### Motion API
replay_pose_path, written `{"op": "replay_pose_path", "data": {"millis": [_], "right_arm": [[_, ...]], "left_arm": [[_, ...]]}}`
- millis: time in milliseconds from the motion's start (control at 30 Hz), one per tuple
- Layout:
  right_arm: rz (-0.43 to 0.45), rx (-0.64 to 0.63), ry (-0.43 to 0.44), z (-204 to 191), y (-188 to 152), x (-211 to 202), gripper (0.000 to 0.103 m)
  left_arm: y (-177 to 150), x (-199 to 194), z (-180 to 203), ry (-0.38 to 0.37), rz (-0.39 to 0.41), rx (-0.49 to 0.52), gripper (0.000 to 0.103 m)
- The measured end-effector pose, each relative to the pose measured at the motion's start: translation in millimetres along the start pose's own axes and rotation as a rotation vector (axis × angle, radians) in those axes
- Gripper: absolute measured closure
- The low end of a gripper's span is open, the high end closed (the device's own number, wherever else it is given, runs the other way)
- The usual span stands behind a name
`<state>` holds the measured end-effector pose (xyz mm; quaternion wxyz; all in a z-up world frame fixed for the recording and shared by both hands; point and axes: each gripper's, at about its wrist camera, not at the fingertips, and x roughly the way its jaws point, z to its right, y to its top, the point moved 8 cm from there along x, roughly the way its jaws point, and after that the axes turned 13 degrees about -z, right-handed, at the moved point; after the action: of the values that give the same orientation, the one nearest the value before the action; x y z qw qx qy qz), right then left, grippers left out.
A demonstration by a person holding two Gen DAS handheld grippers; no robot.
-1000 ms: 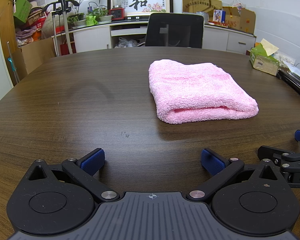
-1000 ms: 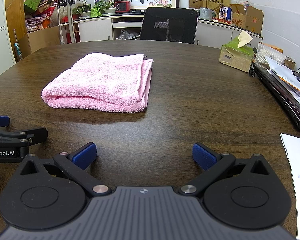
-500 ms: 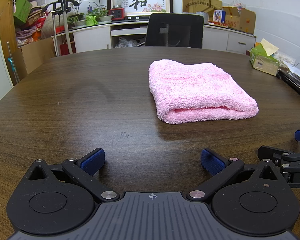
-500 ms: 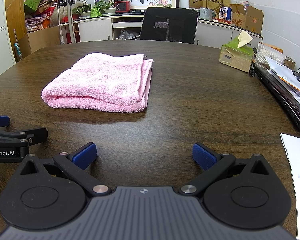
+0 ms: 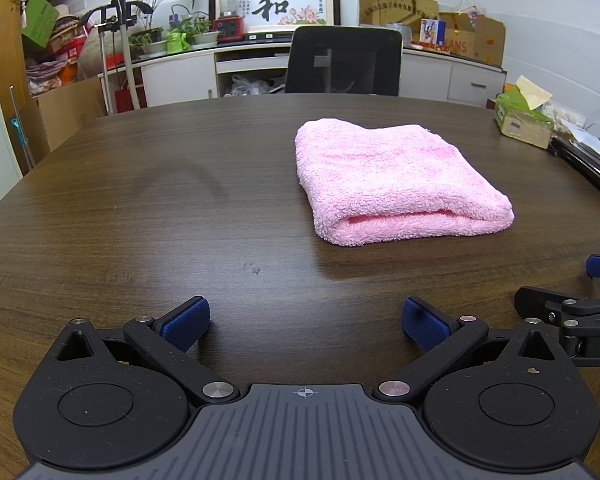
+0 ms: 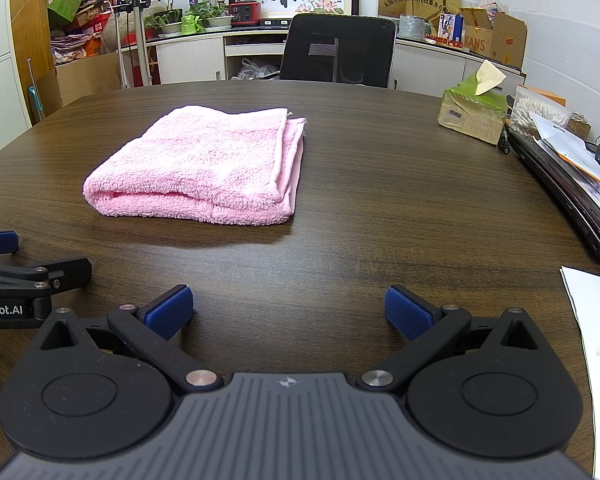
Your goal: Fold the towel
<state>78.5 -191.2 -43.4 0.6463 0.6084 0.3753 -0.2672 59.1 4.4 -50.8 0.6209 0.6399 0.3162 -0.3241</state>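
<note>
A pink towel (image 5: 392, 182) lies folded into a thick rectangle on the dark wooden table (image 5: 140, 208); it also shows in the right wrist view (image 6: 204, 172). My left gripper (image 5: 305, 322) is open and empty, low over the table, well short of the towel and to its left. My right gripper (image 6: 288, 312) is open and empty, low over the table, short of the towel and to its right. Each gripper's fingers show at the edge of the other's view.
A green tissue box (image 6: 470, 110) and a dark laptop with papers (image 6: 572, 184) sit at the table's right side. A white sheet (image 6: 598, 320) lies near my right gripper. A black office chair (image 5: 344, 62) stands behind the far edge.
</note>
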Motion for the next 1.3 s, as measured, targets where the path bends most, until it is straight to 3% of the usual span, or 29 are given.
{"op": "replay_pose_path", "data": {"millis": [733, 1300], "right_arm": [[0.0, 0.0, 0.0, 0.3, 0.0, -0.2, 0.0], [0.004, 0.004, 0.006, 6.0, 4.1, -1.0, 0.0]], "left_arm": [[7.9, 5.0, -25.2, 0.031, -0.012, -0.043, 0.0], [18.3, 11.2, -87.8, 0.104, -0.007, -0.144, 0.0]]}}
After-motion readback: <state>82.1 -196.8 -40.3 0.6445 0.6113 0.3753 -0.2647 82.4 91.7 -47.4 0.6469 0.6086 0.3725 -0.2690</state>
